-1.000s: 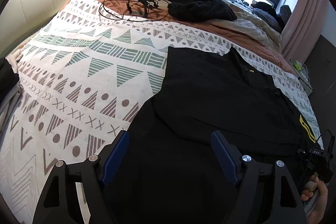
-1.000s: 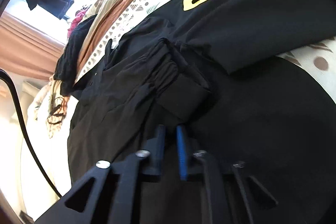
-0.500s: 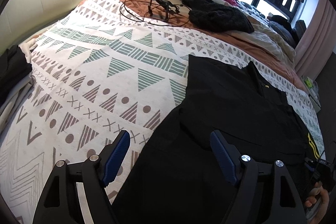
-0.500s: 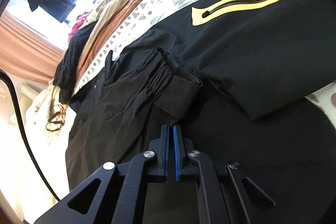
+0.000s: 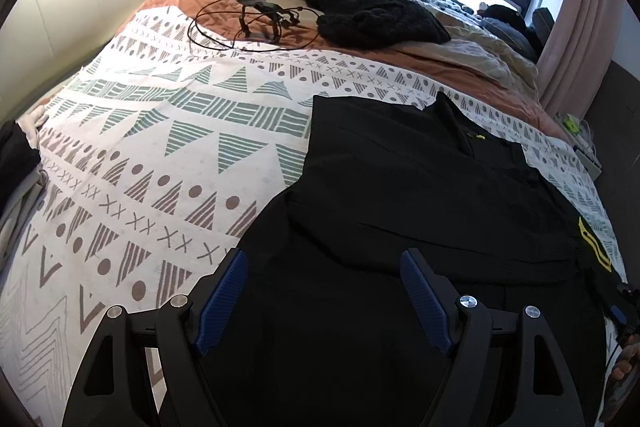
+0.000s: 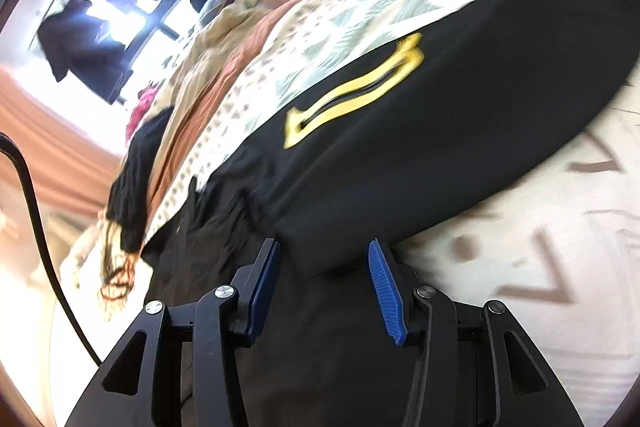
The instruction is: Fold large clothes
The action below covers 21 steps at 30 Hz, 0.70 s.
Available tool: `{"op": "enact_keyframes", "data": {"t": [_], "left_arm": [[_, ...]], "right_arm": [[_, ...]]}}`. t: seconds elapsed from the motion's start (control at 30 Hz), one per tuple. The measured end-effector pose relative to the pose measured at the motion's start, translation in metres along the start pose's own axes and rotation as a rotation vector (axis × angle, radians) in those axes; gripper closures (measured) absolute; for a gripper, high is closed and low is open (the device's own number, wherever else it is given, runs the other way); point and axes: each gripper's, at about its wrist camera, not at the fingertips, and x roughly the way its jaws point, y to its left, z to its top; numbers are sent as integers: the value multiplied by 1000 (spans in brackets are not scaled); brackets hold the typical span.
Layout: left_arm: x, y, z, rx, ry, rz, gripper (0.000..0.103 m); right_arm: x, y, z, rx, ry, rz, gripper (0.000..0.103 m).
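The large black jacket with yellow-trimmed zip pockets [image 5: 420,195] lies spread flat on the white bedspread printed with green and brown triangles [image 5: 168,155], on the right half of the bed as the left wrist camera looks at it. Its long axis runs away from that camera, the collar [image 5: 452,115] pointing toward the far window and the lower body nearest the fingers. In the right wrist view, which is blurred, a yellow-edged zip pocket [image 6: 356,95] sits on the top layer of cloth, whose folded edge runs diagonally with bare bedspread just beyond it. The left gripper [image 5: 324,303] hovers over the near part of the jacket, jaws spread wide, nothing between them. The right gripper [image 6: 324,279] is also parted, its blue pads [image 6: 384,295] either side of that folded edge; whether they touch the cloth I cannot tell. To the jacket's left, a broad patterned stretch of bedspread lies open. Further up the bed rest a looped black cable [image 5: 244,23] and a dark knitted garment [image 5: 372,15], well apart from the jacket.
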Motion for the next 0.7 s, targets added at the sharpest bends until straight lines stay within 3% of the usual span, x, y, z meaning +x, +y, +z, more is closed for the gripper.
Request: {"op": "enact_keyframes", "data": {"t": [0.43, 0.7], "left_arm": [[15, -10, -7, 30, 31, 34, 23], [17, -14, -8, 55, 33, 45, 23]], "right_arm": [[-21, -88, 39, 157, -69, -49, 56], [-22, -97, 33, 230, -76, -51, 56]]}}
